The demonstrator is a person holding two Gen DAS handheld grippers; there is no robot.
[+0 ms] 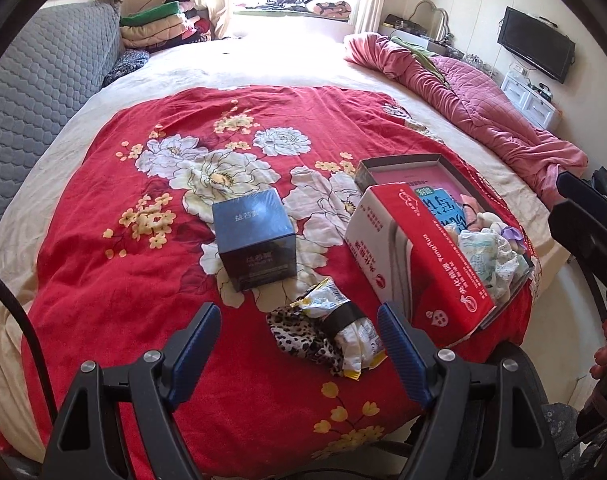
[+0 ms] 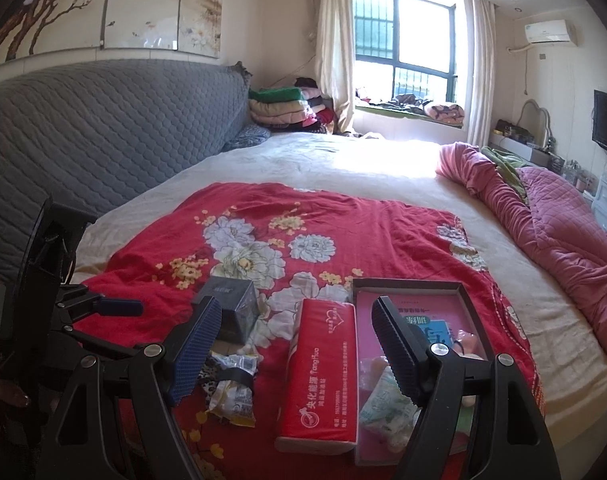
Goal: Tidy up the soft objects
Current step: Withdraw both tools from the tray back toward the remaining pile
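On the red flowered bedspread [image 1: 103, 280], the left wrist view shows the leopard-print cloth [image 1: 299, 334] bundled with a crumpled snack packet [image 1: 351, 328], lying just ahead of the left gripper [image 1: 299, 344], jaws spread wide and empty. Only the right wrist view shows the painted panels [image 2: 103, 4] and air conditioner [image 2: 549, 32]. There the right gripper [image 2: 295, 348] gapes too, holding nothing, over the red tissue pack [image 2: 323, 376] beside the open box [image 2: 407, 284].

Left gripper [image 1: 299, 344] and right gripper [image 2: 293, 350] agape, empty.
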